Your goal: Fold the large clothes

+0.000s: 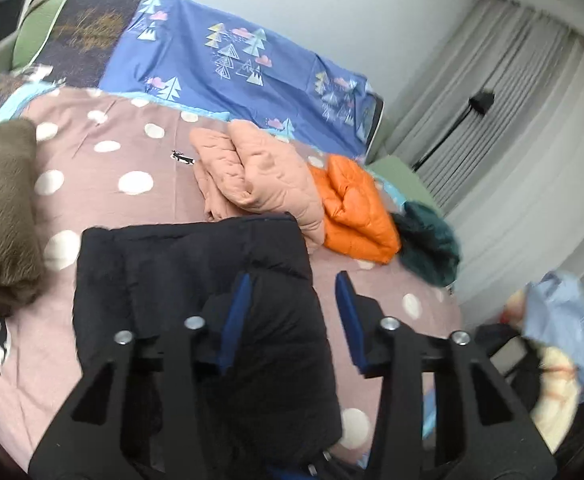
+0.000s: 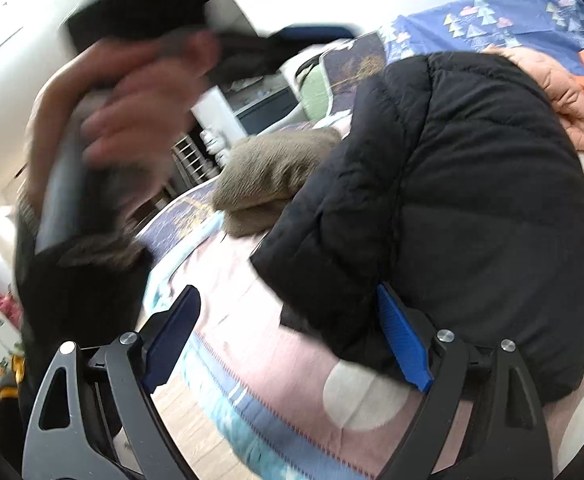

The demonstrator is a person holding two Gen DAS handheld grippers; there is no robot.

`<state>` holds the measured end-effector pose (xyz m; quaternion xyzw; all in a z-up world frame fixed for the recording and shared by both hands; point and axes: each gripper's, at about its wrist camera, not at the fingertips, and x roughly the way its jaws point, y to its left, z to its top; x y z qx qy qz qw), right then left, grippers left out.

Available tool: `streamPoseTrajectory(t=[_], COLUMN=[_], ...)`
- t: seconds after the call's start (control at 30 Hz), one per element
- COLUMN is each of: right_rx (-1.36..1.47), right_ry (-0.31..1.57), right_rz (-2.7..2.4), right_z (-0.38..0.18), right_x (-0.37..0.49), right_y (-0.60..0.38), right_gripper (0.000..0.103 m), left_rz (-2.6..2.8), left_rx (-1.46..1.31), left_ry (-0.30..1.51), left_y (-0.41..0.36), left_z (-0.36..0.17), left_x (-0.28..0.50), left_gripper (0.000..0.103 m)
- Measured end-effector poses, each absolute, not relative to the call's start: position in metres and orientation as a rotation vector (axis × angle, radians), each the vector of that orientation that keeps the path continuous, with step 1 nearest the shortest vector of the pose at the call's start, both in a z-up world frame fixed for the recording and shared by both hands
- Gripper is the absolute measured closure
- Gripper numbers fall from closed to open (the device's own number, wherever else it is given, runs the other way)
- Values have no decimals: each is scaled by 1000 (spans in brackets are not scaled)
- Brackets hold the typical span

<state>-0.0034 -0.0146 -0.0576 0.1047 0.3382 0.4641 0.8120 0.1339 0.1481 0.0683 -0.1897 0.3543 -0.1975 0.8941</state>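
Observation:
A folded black puffer jacket lies on the pink polka-dot bedspread. My left gripper is open just above the jacket's right part, holding nothing. In the right wrist view the same jacket fills the right half. My right gripper is open at the bed's near edge; its right finger is against the jacket's lower edge, the left finger hangs past the bed edge. A blurred hand holding the other gripper is at upper left.
A folded brown garment lies left of the jacket. Folded peach, orange and dark teal garments lie behind to the right. A blue patterned quilt is at the back. Curtains hang right. Wood floor is below the bed.

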Motion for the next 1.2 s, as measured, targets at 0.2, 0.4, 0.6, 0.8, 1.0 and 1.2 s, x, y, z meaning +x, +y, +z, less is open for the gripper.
streamPoseTrajectory(t=[0.2,0.4,0.6,0.8,1.0,1.2], right_rx=[262,382,522,371,200,121], right_ry=[724,607,583,683,755,735], right_rz=[1016,733,525,532,438,401], right_z=[-46,-19,4,-7,-63,-78], right_x=[-14,17,103,173,189,188], right_y=[-57,-132,-134,-46,-13,0], right_gripper=[15,15,51,67,68,68], left_rz=[-222,-112,-64,-70,-89,-104], left_rx=[-184,-232,-259,-279,-314,-316], left_ry=[836,813,769,740,725,722], left_y=[109,141,166,167,182,186], left_z=[6,-42,-51,-55,-71,-91], left_x=[180,179,165,166,170,172], left_gripper=[63,64,63,63,62,62])
